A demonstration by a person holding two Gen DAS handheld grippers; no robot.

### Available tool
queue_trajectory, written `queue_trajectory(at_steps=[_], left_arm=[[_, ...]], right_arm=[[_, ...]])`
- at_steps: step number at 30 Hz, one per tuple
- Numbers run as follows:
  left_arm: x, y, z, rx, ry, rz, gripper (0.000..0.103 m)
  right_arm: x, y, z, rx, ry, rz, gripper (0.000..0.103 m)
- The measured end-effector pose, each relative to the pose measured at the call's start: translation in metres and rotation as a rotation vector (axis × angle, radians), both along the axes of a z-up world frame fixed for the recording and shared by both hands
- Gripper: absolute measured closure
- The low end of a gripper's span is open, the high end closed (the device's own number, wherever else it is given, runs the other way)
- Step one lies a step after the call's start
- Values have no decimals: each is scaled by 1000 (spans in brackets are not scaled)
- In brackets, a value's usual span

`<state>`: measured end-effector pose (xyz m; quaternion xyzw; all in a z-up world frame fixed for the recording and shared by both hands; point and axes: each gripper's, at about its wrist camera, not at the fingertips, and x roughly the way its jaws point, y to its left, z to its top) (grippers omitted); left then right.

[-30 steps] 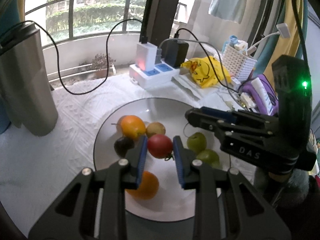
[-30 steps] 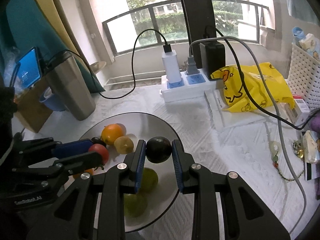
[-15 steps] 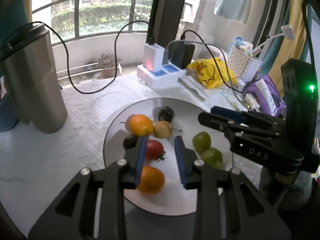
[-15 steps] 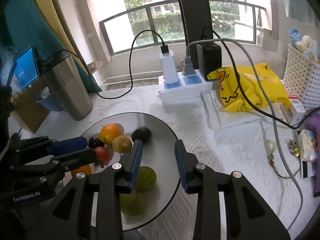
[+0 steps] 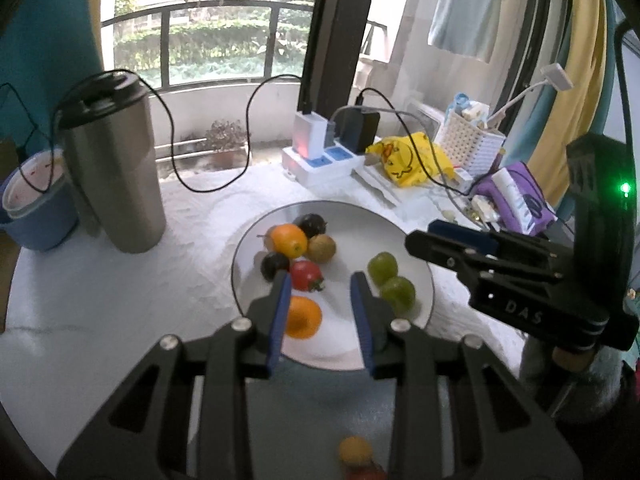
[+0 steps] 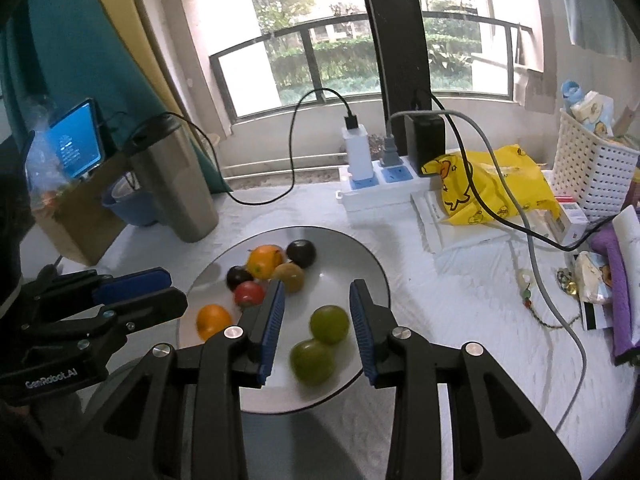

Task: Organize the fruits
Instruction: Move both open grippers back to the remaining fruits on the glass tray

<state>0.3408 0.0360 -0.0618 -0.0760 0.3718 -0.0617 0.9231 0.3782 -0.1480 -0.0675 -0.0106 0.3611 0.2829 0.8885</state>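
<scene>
A round grey plate [image 5: 400, 224] holds two oranges [image 5: 289, 240] [image 5: 303, 317], a kiwi [image 5: 321, 247], two dark fruits [image 5: 311, 224] [image 5: 275, 264], a red tomato [image 5: 306, 275] and two green fruits [image 5: 383, 266] [image 5: 398, 293]. My left gripper [image 5: 319, 278] hovers over the plate's near side. Its jaws are opening with nothing between them, and the tomato lies just beyond its left finger. My right gripper [image 6: 317, 286] is open above the green fruits [image 6: 329, 324], touching neither. The dark fruit [image 6: 301, 252] rests at the plate's far side.
A steel tumbler [image 5: 114, 168] and blue cup [image 5: 36, 204] stand left of the plate. Behind it are a power strip [image 6: 376, 184] with chargers and trailing cables, a yellow bag [image 6: 492, 184], a white basket [image 6: 592, 168] and a purple pouch [image 5: 520, 200].
The left jaws have let go of the red tomato and the right jaws of the dark fruit. Both grippers have pulled back and up, and both fruits now lie on the plate.
</scene>
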Motion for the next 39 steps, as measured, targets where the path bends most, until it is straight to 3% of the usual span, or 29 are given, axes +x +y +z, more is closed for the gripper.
queue_trajectory(at_steps=[2, 3, 22, 39], left_arm=[[-7, 1, 2, -7, -5, 0, 52], [-10, 1, 4, -13, -10, 3, 50], [-76, 12, 13, -28, -43, 54, 49], [-126, 34, -19, -72, -9, 109, 49]], right_arm=[[-7, 0, 3, 2, -5, 2, 67], [-11, -1, 5, 2, -8, 3, 67], [-77, -3, 18, -15, -31, 22, 67], [-132, 28, -11, -56, 33, 104, 67]])
